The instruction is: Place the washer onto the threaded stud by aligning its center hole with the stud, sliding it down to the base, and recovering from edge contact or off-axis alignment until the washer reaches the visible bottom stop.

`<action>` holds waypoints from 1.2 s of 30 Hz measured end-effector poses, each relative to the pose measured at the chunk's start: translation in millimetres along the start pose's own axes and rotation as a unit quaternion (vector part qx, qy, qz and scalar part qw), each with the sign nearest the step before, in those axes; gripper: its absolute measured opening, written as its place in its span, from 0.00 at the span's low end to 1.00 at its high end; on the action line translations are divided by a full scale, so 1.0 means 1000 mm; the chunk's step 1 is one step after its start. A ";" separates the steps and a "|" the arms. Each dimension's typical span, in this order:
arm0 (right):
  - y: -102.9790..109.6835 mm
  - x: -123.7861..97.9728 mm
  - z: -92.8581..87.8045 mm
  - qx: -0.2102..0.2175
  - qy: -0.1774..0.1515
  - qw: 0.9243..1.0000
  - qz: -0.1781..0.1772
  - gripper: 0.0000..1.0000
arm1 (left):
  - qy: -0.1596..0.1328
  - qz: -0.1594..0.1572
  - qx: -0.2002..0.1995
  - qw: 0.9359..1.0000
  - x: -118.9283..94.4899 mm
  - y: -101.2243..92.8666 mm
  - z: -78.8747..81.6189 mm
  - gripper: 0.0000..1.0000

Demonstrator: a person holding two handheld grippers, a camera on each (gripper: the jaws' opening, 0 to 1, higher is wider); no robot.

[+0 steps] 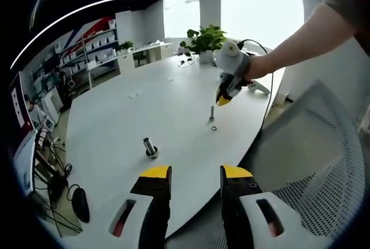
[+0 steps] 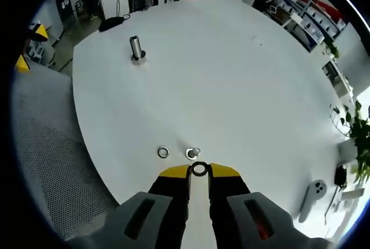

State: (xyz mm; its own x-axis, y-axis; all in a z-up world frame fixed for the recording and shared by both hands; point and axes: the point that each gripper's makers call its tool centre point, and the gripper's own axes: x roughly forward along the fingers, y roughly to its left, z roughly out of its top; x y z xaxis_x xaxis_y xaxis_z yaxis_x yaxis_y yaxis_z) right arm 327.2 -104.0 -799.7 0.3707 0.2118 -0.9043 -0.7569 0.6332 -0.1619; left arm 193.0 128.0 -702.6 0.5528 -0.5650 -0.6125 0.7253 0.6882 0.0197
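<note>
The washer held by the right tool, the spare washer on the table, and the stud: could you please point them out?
Held washer (image 2: pixel 199 169), right gripper view, ring.
Spare washer (image 2: pixel 163 152), right gripper view, ring.
Stud (image 2: pixel 193 153), right gripper view, top end.

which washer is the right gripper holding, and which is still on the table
The dark washer pinched at the right gripper tips is the held one. The silver washer lies loose on the white table, left of the stud.

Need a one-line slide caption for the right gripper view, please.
Right gripper holds a washer just above the stud on the white table.
</note>
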 end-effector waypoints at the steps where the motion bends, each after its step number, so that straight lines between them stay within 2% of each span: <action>1: 0.000 0.000 0.002 -0.001 -0.002 1.000 -0.001 0.13 | 0.001 0.000 0.000 1.000 0.000 0.000 0.000 0.32; 11: -0.004 0.004 0.018 -0.016 -0.017 1.000 -0.003 0.13 | -0.002 0.000 0.000 1.000 -0.001 0.000 0.000 0.32; 36: -0.005 0.025 0.011 -0.032 0.006 0.999 0.011 0.13 | 0.000 0.005 0.000 1.000 -0.001 0.002 0.000 0.32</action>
State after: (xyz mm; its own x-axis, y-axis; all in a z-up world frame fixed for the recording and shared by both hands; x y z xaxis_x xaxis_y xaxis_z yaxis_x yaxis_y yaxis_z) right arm 345.9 -93.3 -816.8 0.3467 0.2164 -0.9127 -0.7978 0.5797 -0.1656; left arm 193.7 129.6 -702.0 0.5605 -0.5574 -0.6125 0.7195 0.6940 0.0269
